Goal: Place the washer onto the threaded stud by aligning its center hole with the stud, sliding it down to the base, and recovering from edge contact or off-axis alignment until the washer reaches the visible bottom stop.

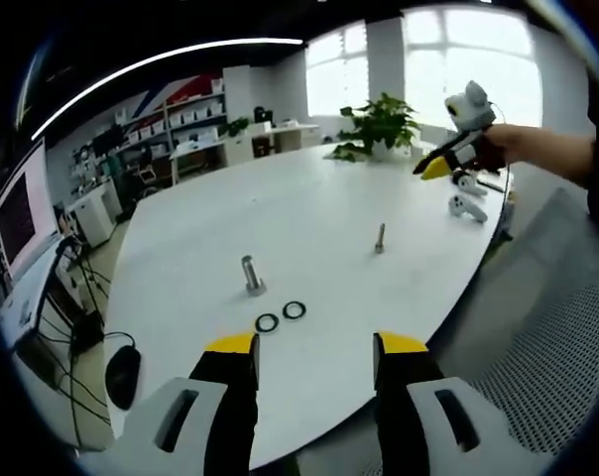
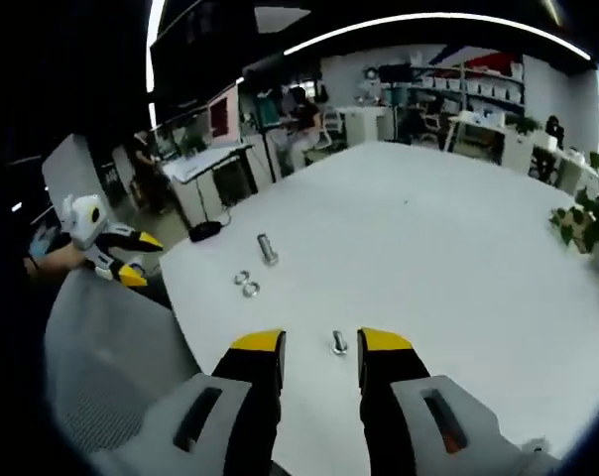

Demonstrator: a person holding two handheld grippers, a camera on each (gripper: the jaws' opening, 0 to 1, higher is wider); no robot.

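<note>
A white table [image 1: 309, 208] carries an upright threaded stud [image 1: 252, 275] with two dark washers [image 1: 268, 322] [image 1: 295, 309] lying flat just in front of it. A thinner bolt [image 1: 380, 238] stands further right. My left gripper [image 1: 316, 347] is open above the table's near edge, nothing between its jaws. My right gripper [image 1: 448, 159] hovers at the far right edge, held by a hand. In the right gripper view that gripper [image 2: 322, 342] is open, and the thin bolt [image 2: 338, 344] shows on the table beyond its gap. The stud [image 2: 268, 248], washers [image 2: 246, 284] and left gripper [image 2: 111, 253] lie further off.
Potted plant [image 1: 379, 127] and white controllers [image 1: 468, 206] sit at the table's far end. A black mouse [image 1: 123, 375] and a monitor [image 1: 17, 213] are off the left edge. A grey mesh chair [image 1: 547, 337] stands to the right, shelves and desks behind.
</note>
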